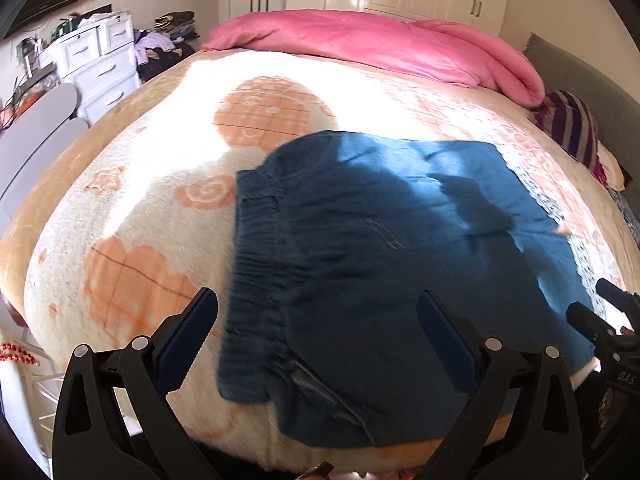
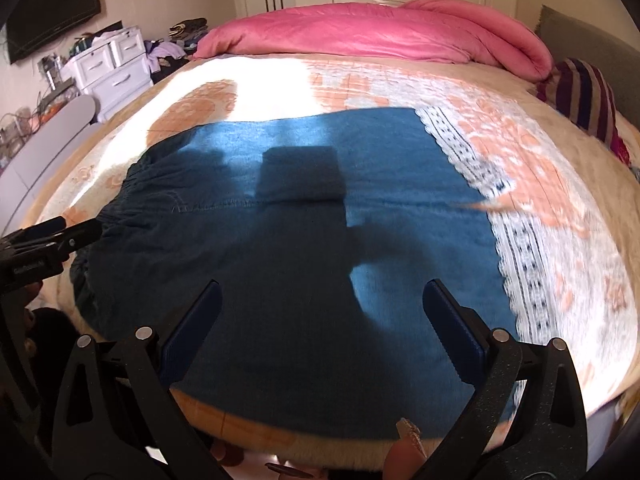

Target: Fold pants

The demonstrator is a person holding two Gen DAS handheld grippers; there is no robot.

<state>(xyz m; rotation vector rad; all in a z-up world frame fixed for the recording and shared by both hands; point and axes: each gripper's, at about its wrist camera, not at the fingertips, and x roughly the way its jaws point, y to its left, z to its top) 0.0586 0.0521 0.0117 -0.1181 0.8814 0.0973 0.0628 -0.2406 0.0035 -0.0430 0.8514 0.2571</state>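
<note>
Left gripper (image 1: 316, 328) hovers spread over the elastic waistband (image 1: 256, 248), ready to pinch; blue pants (image 2: 280, 248) lie flat along the bed's (image 2: 580, 240) near edge; right gripper (image 2: 322, 320) gapes above the lace-trimmed hems (image 2: 520, 264).

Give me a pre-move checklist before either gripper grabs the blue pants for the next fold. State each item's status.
1. Left gripper open, nothing between its fingers: ok.
2. Right gripper open, nothing between its fingers: ok.
3. Blue pants lying spread out on the blanket: ok.
4. Elastic waistband in view and uncovered on the left side: ok.
5. Lace-trimmed hem in view on the right side: ok.
6. Fabric smooth at the near corner below the waistband: not ok, it looks bunched and creased there.
</note>
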